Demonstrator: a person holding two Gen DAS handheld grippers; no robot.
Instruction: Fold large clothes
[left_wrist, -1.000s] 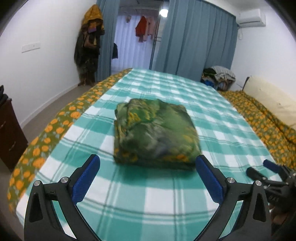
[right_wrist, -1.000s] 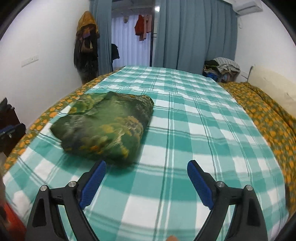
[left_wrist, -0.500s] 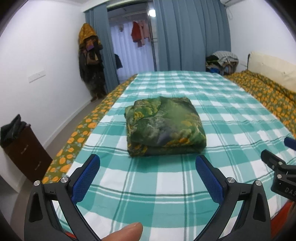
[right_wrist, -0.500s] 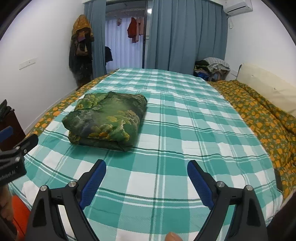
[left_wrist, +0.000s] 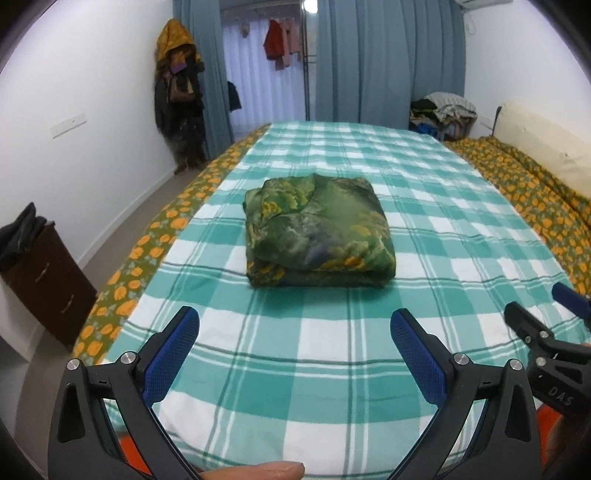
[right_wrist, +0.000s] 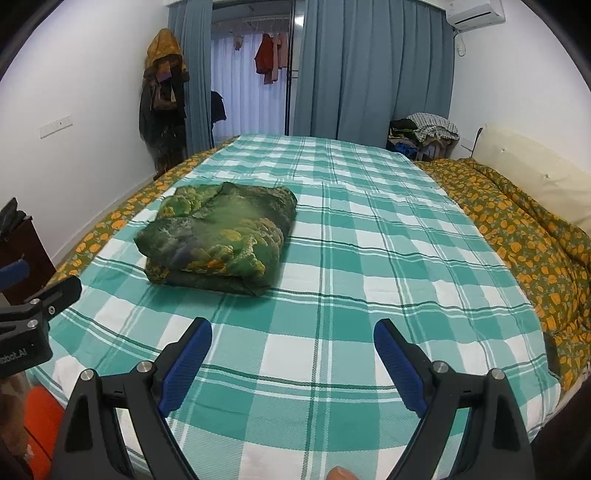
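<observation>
A green garment with yellow floral print (left_wrist: 317, 232) lies folded into a thick rectangular bundle on the teal and white checked bed cover (left_wrist: 332, 350). In the right wrist view the bundle (right_wrist: 221, 236) sits left of centre. My left gripper (left_wrist: 295, 321) is open and empty, held back from the bundle above the near edge of the bed. My right gripper (right_wrist: 293, 330) is open and empty, to the right of the bundle. Each gripper shows at the edge of the other's view, the right one (left_wrist: 543, 332) and the left one (right_wrist: 33, 306).
An orange-flowered quilt (right_wrist: 524, 236) lies along the right side of the bed, with a cream headboard (right_wrist: 535, 173) behind it. A dark brown cabinet (left_wrist: 44, 280) stands on the left. Blue curtains (right_wrist: 369, 70), a coat rack (right_wrist: 162, 99) and a clothes pile (right_wrist: 424, 129) stand at the far wall.
Both grippers have drawn back from the folded bundle toward the near edge of the bed and risen. The bundle has stayed where it lay.
</observation>
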